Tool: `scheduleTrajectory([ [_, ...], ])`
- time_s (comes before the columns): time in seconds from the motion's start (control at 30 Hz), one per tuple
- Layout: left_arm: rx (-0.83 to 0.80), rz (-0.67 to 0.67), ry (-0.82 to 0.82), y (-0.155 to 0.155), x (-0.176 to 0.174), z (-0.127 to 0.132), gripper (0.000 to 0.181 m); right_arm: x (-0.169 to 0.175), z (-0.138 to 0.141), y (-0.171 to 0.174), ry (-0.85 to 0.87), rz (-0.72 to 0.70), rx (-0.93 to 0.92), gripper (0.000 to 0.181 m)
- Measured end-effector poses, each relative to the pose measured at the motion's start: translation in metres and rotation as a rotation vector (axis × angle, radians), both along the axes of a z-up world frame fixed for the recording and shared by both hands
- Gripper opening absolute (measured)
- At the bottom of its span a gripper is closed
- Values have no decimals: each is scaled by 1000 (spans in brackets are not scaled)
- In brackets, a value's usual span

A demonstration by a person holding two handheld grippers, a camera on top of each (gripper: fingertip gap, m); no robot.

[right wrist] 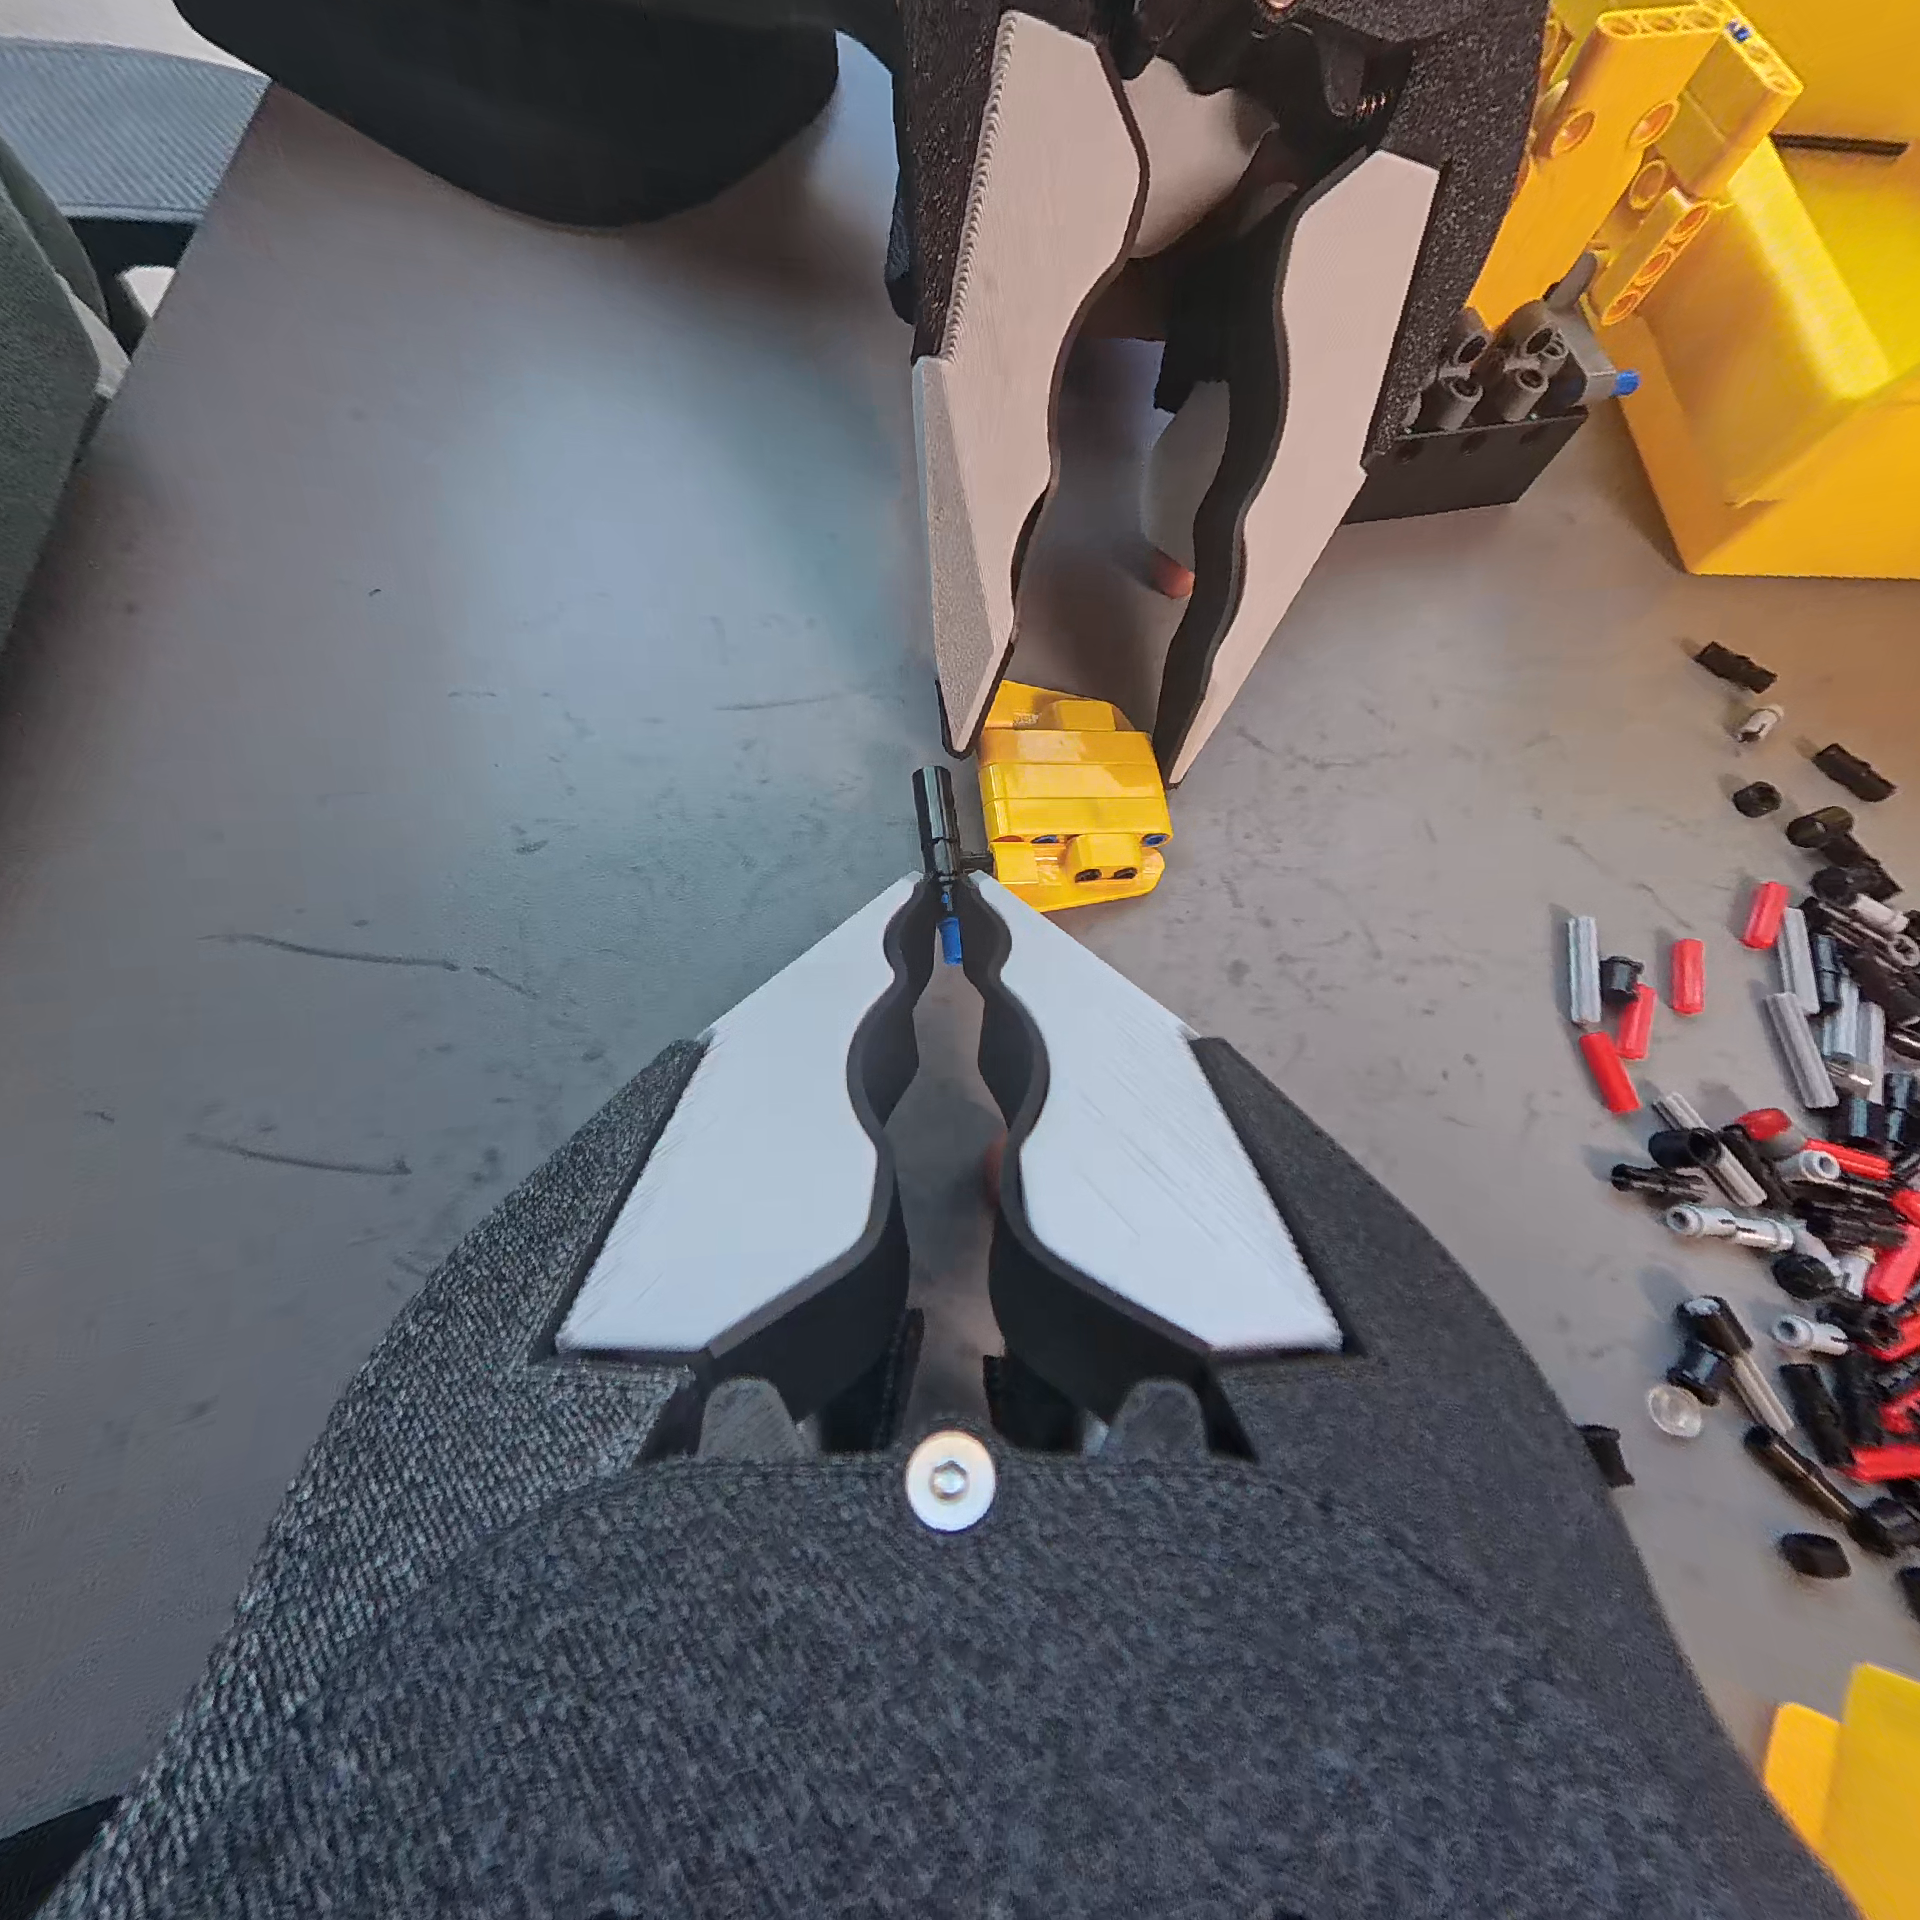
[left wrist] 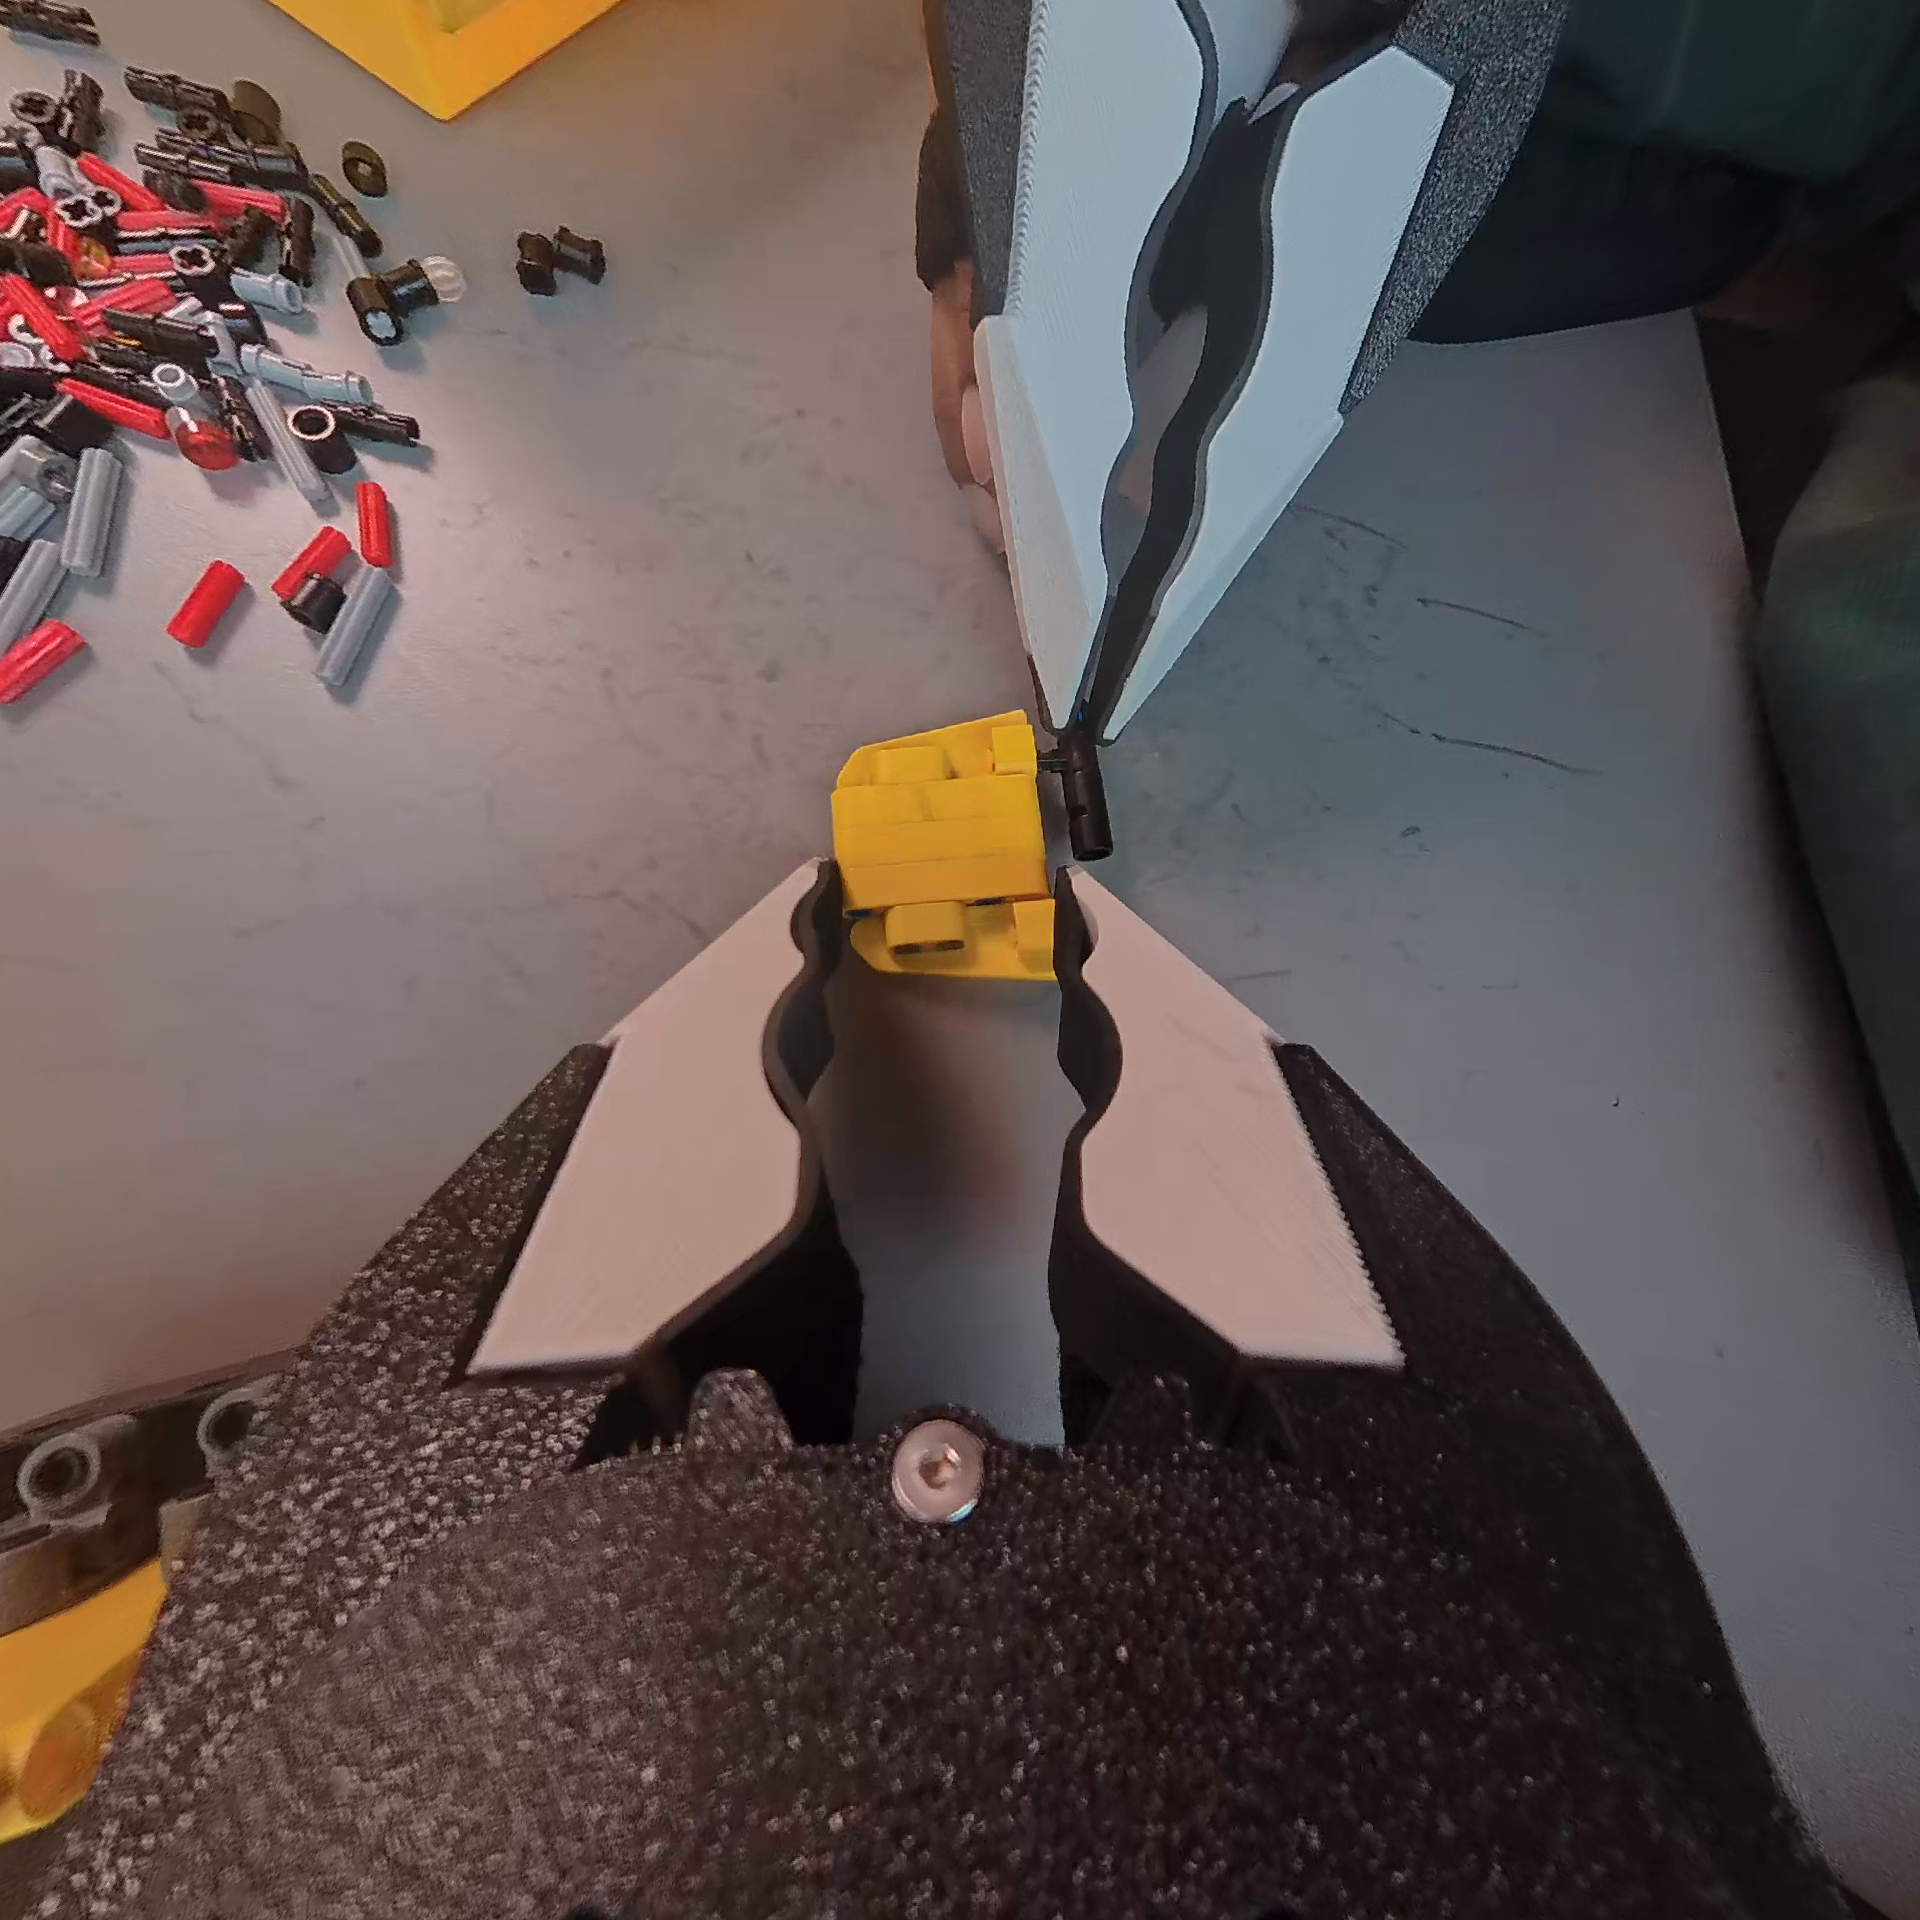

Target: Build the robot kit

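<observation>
My left gripper (left wrist: pixel 943 883) is shut on a small yellow brick assembly (left wrist: pixel 935 831) and holds it on the grey table. It also shows in the right wrist view (right wrist: pixel 1070 738), gripping the same yellow assembly (right wrist: pixel 1070 805). My right gripper (right wrist: pixel 945 894) is shut on a black connector piece (right wrist: pixel 935 816) with a blue pin (right wrist: pixel 949 940) in its end. The connector touches the side of the yellow assembly. In the left wrist view the right gripper (left wrist: pixel 1075 727) comes down from above with the black connector (left wrist: pixel 1086 800) at the assembly's right side.
A pile of loose red, black and grey pins (left wrist: pixel 135 312) lies at the left of the left wrist view, and it shows at the right in the right wrist view (right wrist: pixel 1808 1195). Yellow boxes (right wrist: pixel 1787 395) and a black holder with pins (right wrist: pixel 1486 416) stand beyond. A chair (right wrist: pixel 52 364) is off the table edge.
</observation>
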State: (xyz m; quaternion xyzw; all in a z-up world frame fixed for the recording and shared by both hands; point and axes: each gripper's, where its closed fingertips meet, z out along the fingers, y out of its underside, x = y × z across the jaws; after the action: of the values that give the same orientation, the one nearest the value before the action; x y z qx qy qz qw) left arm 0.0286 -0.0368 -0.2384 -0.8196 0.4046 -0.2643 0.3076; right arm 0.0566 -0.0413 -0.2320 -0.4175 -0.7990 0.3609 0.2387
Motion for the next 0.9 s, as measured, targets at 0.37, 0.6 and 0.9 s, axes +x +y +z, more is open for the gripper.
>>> scheduleTrajectory([
  [0.37,54,8,45,2,0,-2,40,0,0,4,-27,-38,-52,2],
  [0.6,58,15,44,2,-1,-2,39,-2,-2,5,-27,-67,-34,2],
  [0.9,77,25,69,3,-4,-3,39,-5,-3,6,-18,-87,3,2],
])
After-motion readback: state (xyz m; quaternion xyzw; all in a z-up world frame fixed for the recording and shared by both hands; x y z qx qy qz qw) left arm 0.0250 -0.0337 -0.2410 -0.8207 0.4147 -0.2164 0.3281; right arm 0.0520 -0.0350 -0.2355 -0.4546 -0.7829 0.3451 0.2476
